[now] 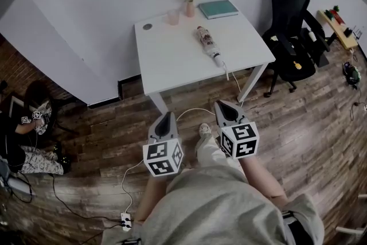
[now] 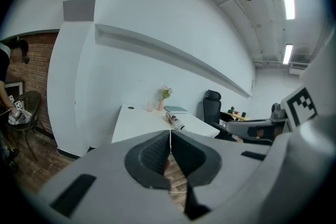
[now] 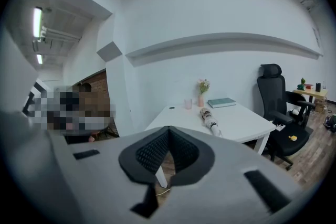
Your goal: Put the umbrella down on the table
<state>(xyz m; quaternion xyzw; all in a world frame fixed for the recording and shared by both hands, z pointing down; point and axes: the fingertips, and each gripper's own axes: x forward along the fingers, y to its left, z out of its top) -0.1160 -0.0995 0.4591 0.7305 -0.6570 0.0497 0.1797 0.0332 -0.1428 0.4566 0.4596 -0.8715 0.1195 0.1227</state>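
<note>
A folded umbrella with a patterned cover and a white handle lies on the white table, its cord hanging over the front edge. It also shows as the umbrella and the umbrella in the two gripper views. My left gripper and right gripper hover over the wooden floor in front of the table, well short of it. Both have their jaws pressed together with nothing between them, as the left gripper and right gripper show up close.
On the table's far edge stand a pink vase with flowers, a pink cup and a green book. A black office chair is right of the table. A seated person is at the left. A white cable trails across the floor.
</note>
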